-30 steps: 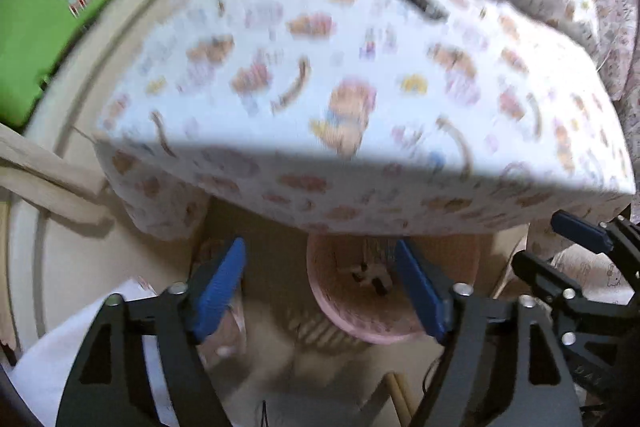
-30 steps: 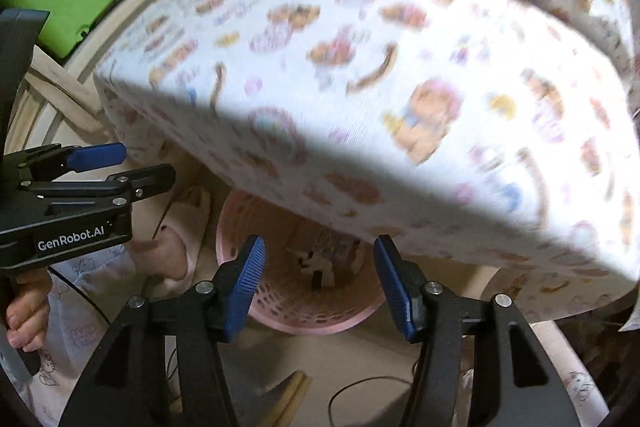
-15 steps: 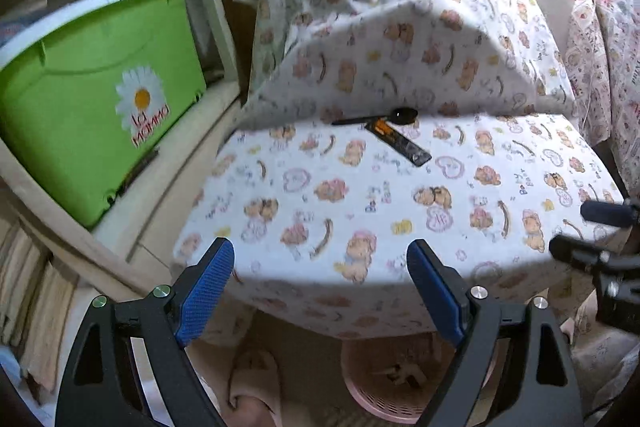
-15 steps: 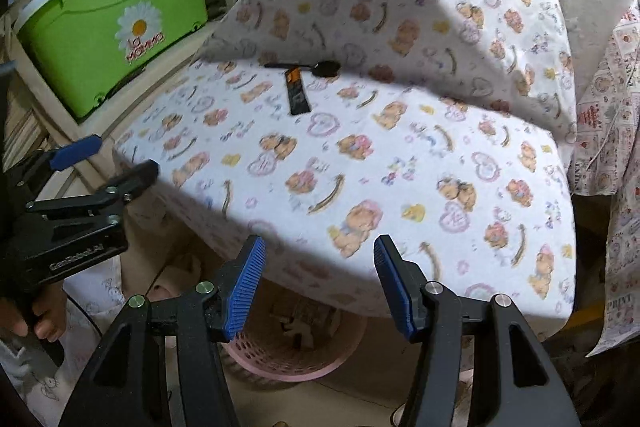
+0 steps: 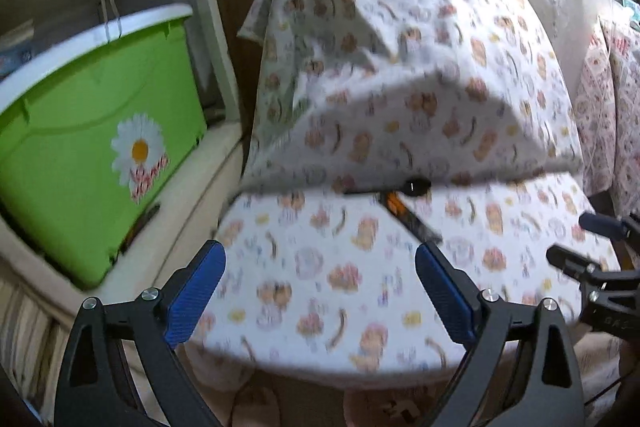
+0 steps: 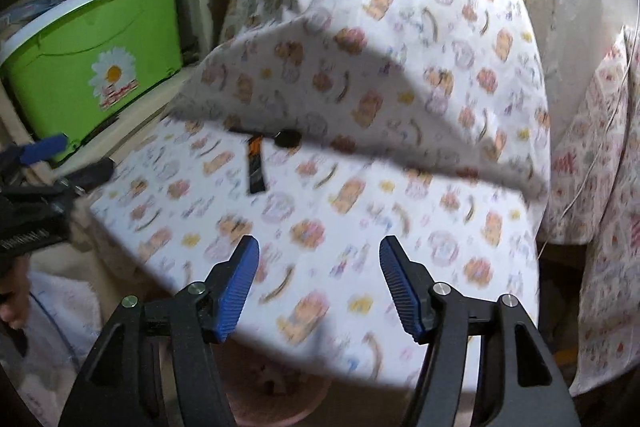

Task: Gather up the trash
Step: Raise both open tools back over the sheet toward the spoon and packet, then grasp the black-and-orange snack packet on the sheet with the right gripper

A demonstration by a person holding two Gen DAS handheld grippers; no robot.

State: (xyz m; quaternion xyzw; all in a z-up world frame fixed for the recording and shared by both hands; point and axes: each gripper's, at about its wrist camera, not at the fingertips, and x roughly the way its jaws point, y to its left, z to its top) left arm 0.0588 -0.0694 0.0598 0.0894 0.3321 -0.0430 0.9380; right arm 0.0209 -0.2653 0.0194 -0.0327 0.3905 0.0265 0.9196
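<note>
A black plastic spoon [image 5: 412, 185] [image 6: 286, 139] and a black and orange wrapper [image 5: 408, 217] [image 6: 255, 169] lie on a surface covered with a cartoon-print cloth [image 5: 340, 267] [image 6: 360, 211], near its back fold. A pink trash basket [image 6: 276, 387] [image 5: 396, 407] stands on the floor under the front edge, mostly hidden. My left gripper [image 5: 320, 291] is open and empty above the cloth's front. My right gripper [image 6: 318, 287] is open and empty too; it also shows at the right of the left wrist view [image 5: 588, 251].
A green bin with a daisy sticker [image 5: 92, 151] [image 6: 96, 55] sits on a shelf to the left. The cloth rises over a backrest [image 5: 400, 47] behind the trash. More patterned fabric [image 6: 600, 187] hangs at the right. A slipper [image 5: 256, 407] lies on the floor.
Both grippers have risen from the level of the pink basket under the edge to above the clothed surface, and moved forward toward the spoon and wrapper. Both stayed open.
</note>
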